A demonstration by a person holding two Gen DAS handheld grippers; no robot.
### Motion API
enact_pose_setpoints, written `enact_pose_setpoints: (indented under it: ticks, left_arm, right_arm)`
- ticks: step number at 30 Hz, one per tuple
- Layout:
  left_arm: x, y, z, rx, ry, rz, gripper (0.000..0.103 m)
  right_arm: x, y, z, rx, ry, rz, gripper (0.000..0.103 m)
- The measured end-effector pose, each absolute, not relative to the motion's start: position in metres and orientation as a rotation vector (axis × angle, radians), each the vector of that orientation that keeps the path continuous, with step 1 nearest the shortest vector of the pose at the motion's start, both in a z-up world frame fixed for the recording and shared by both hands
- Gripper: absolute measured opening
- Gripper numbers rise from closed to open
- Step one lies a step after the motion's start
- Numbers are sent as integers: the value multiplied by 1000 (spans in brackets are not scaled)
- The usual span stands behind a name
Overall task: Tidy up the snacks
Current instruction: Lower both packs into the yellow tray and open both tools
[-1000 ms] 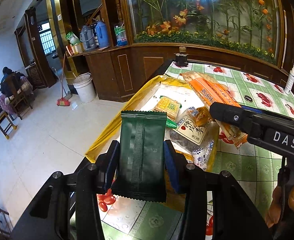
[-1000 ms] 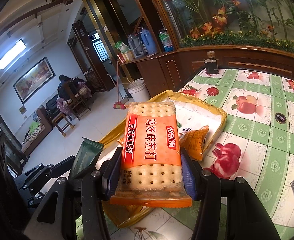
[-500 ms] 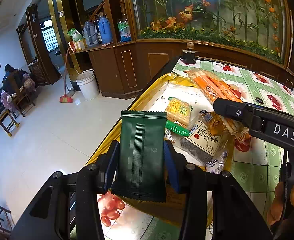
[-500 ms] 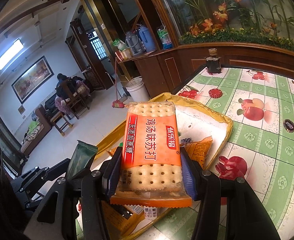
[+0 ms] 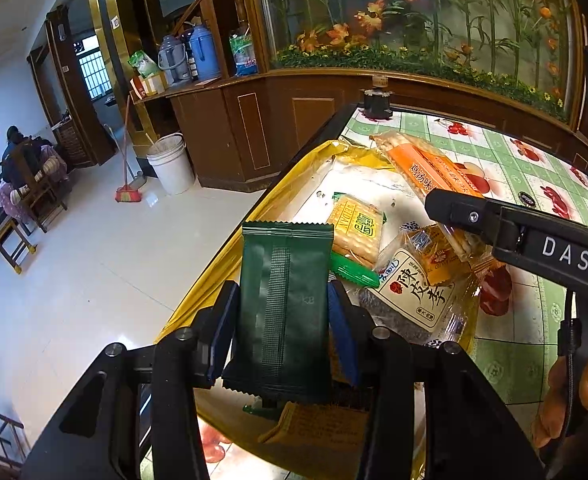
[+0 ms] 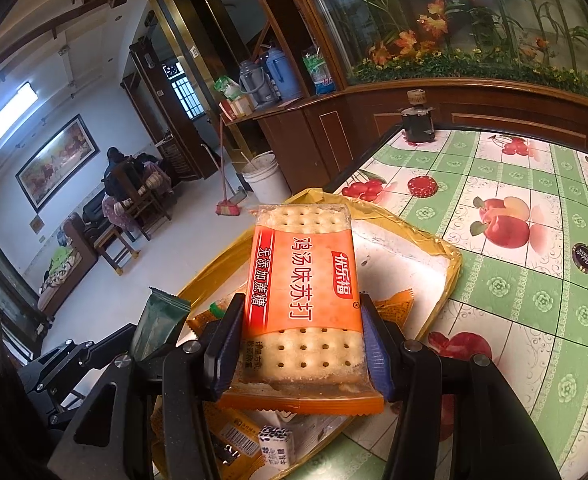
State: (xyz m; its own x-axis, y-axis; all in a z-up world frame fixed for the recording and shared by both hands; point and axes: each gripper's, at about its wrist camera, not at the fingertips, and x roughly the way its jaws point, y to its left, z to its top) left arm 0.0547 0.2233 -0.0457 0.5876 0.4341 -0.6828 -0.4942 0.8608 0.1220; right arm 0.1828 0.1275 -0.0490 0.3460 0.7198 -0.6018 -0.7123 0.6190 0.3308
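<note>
Left gripper (image 5: 281, 316) pinching dark green packet (image 5: 285, 304) upright, right gripper (image 6: 300, 344) clamping orange cracker pack (image 6: 302, 292) upright, both over yellow-rimmed tray (image 6: 450, 268), tray snacks at 1 o'clock, tray nearer than before.

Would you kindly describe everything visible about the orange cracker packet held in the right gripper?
The orange cracker packet is a flat, clear plastic wrapper with an orange band carrying white Chinese lettering and a small red logo. Pale, dotted square crackers show through above and below the band. It looks sealed, with a crimped orange bottom edge. It stands roughly upright, pinched on both sides by the right gripper, above the yellow tray of snacks.
</note>
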Motion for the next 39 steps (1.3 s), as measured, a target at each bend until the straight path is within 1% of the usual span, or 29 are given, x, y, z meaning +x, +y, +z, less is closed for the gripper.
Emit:
enact_pose_setpoints:
  ticks: [16,19,20,21,23,24,27,37,39]
  left_arm:
    - [73,225,-66,-76,841,543,43]
    - [76,225,-68,-79,854,550,50]
    - [77,225,-69,-79,858,557,58]
    - [77,225,-69,-76,855,566,68]
    - [74,222,-67,-60,838,586,78]
    - [72,221,-65,-54,829,595,79]
    - [67,219,-59,-53,805,603,79]
    - [38,193,-27,-55,719,558,79]
    - [33,185,-21,-49,706,544,82]
  right_arm:
    - [200,139,-67,-50,815,898,55]
    - [200,142,-67,-71,809,893,56]
    - [199,143,-67,-74,811,894,57]
    - [199,143,-67,-75,814,894,58]
    - [197,141,-65,-72,811,893,58]
    - [196,139,-63,-69,807,889,58]
    - [194,129,-59,-53,796,878,66]
    - [164,73,-30,8,730,852,71]
    - [155,57,-26,13,719,839,72]
